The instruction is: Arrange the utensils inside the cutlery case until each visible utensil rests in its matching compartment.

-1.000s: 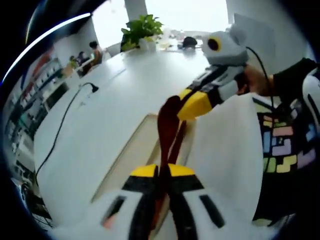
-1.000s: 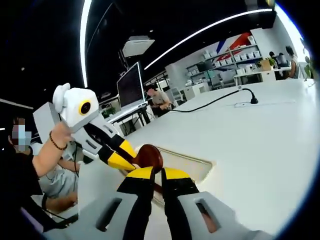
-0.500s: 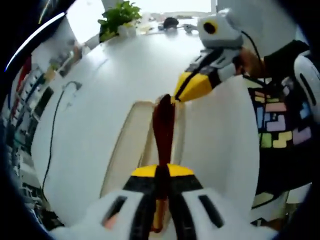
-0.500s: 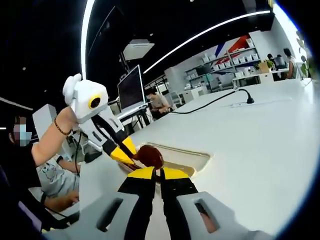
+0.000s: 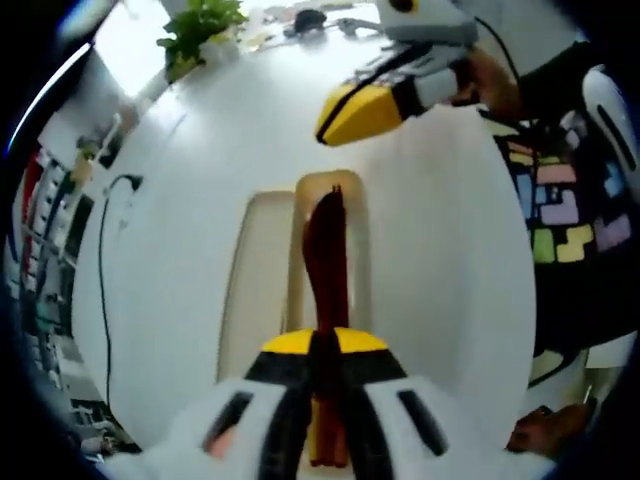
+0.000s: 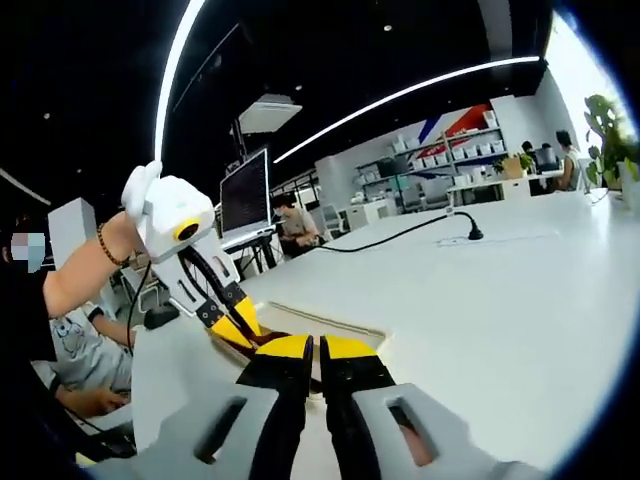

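Right gripper now off the spoon.

We've got the cutlery case lying flat on the counter, long side running away from the left gripper; a spoon sits in line with the case's right compartment, its near end between that gripper's jaws; the right gripper hangs past the case's far end; beyond it there's a plant; left of the case a cable trails across the counter.
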`<action>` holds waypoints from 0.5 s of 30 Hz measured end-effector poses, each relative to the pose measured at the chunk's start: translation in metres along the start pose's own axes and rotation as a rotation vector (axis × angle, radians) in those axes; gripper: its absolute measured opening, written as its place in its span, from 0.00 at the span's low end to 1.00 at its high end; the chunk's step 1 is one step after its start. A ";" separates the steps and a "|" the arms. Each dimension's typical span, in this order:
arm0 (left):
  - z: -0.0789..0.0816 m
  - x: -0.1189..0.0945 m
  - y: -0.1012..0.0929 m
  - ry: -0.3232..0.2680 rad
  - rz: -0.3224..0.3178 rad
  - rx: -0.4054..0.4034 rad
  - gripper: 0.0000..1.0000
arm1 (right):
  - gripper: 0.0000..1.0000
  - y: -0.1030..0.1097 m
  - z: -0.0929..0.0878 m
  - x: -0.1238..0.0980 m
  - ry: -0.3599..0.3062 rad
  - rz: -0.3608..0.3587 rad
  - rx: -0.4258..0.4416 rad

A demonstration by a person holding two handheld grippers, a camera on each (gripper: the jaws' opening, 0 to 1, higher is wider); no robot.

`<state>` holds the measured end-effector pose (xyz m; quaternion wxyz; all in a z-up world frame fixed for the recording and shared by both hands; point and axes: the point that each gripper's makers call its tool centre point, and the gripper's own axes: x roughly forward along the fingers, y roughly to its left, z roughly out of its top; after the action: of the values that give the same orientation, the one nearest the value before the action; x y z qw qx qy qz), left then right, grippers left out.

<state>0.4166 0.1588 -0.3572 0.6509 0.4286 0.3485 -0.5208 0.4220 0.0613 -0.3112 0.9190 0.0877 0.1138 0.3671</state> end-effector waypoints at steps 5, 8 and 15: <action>0.001 -0.001 -0.006 -0.002 -0.006 0.010 0.07 | 0.02 0.003 -0.005 0.001 0.011 0.009 -0.002; 0.001 -0.002 -0.002 0.003 0.000 0.014 0.07 | 0.02 0.001 -0.006 0.001 0.011 0.001 -0.001; 0.000 -0.012 0.019 -0.028 0.039 -0.020 0.07 | 0.02 -0.003 -0.004 -0.001 0.020 -0.012 -0.032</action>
<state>0.4323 0.1649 -0.3422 0.6701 0.4213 0.3360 -0.5104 0.4222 0.0587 -0.3155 0.9213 0.0687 0.1179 0.3641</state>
